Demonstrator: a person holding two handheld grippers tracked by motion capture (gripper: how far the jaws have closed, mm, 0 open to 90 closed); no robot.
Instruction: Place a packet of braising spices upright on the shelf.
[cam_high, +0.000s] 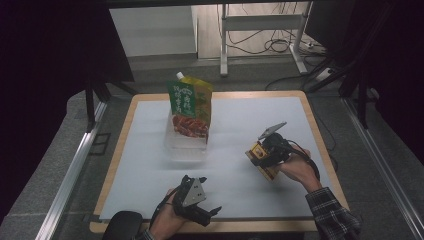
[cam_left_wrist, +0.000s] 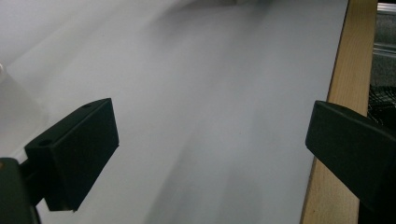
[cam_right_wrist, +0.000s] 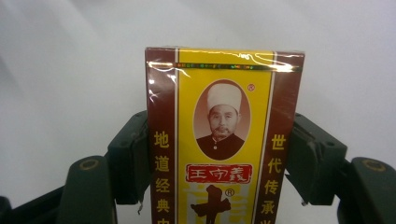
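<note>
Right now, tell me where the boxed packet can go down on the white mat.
Bare mat lies left of the clear tray, and between the tray and the right gripper holding the box. The far right corner is free. It is crowded around the pouch in the tray.

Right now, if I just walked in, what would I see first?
Probably the tall green and yellow pouch standing in a clear tray toward the far side of the white table. Next, the yellow and brown box clamped between the jaws of the right gripper, at the table's right. The left gripper near the front edge holds nothing, its jaws wide apart.
</note>
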